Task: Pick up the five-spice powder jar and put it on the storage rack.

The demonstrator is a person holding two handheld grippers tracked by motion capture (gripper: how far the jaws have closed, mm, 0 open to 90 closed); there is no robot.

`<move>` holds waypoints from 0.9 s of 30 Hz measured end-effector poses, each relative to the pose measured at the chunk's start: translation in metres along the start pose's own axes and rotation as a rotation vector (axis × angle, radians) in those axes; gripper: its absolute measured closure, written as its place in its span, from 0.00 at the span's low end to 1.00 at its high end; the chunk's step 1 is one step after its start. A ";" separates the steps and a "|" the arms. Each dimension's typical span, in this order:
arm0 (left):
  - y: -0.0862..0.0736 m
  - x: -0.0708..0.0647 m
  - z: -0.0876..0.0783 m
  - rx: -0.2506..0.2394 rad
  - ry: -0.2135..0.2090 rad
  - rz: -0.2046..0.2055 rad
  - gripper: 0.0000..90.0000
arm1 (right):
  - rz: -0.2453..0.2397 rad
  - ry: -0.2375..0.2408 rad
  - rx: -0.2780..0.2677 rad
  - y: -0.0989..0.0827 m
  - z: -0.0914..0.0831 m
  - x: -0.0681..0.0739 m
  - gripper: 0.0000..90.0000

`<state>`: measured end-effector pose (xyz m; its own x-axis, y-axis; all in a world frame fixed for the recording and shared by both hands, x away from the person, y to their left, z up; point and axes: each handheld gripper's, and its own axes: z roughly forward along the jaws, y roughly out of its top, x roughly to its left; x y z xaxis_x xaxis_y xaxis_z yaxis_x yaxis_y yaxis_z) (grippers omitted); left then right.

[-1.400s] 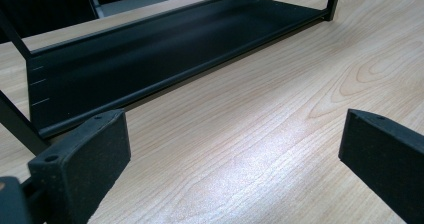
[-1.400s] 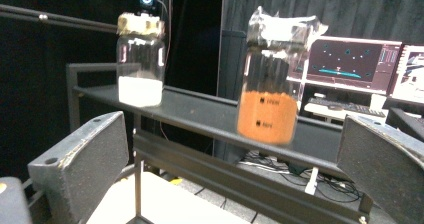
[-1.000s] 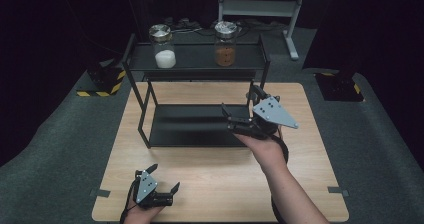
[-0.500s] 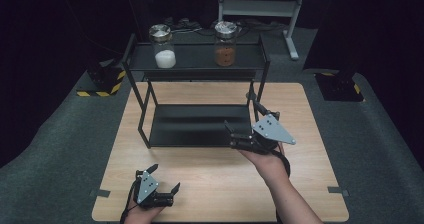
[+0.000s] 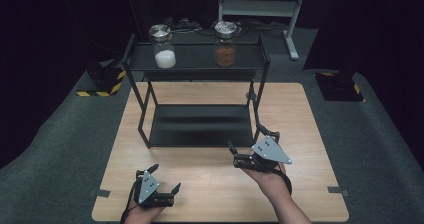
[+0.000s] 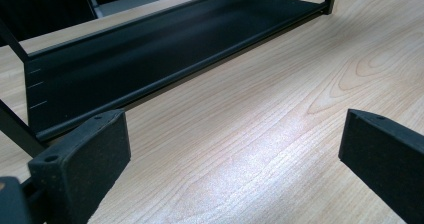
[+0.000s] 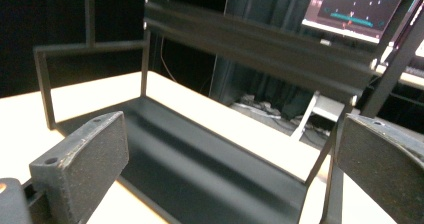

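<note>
A black two-tier rack (image 5: 200, 125) stands at the middle of the wooden table (image 5: 310, 134). Its top shelf carries a jar of white powder (image 5: 164, 48) and a jar of brown powder (image 5: 225, 45), both with metal lids. My right gripper (image 5: 246, 140) is open and empty just in front of the rack's right front leg. The right gripper view looks between wide jaws (image 7: 230, 164) at the lower shelf (image 7: 200, 159). Near the front edge my left gripper (image 5: 165, 178) rests open, over bare wood (image 6: 235, 149), with the lower shelf (image 6: 150, 49) ahead.
The rack's lower shelf (image 5: 200, 124) holds nothing. Dark carpet (image 5: 65, 134) surrounds the table. A grey metal stand (image 5: 260, 6) is behind it, with yellow-black striped bases (image 5: 102, 84) at the back left and right. A lit screen (image 7: 365, 6) glows beyond the rack.
My right gripper has drawn back from the rack's right side toward the table's front and sunk lower. The left gripper has stayed in place.
</note>
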<state>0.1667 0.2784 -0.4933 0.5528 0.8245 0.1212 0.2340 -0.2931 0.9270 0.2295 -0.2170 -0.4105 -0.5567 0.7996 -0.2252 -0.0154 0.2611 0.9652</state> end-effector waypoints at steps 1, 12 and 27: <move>0.000 0.000 0.000 0.000 -0.001 0.001 0.00 | 0.001 0.000 0.006 -0.004 -0.001 0.001 0.00; 0.000 -0.002 0.000 0.002 0.004 0.007 0.00 | 0.013 -0.002 0.099 -0.049 -0.013 0.006 0.00; 0.001 -0.003 0.000 0.006 0.014 0.006 0.00 | 0.020 -0.058 0.231 -0.086 -0.031 -0.004 0.00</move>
<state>0.1655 0.2752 -0.4929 0.5429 0.8293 0.1321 0.2352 -0.3012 0.9241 0.2069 -0.2592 -0.4884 -0.5059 0.8341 -0.2200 0.1895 0.3562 0.9150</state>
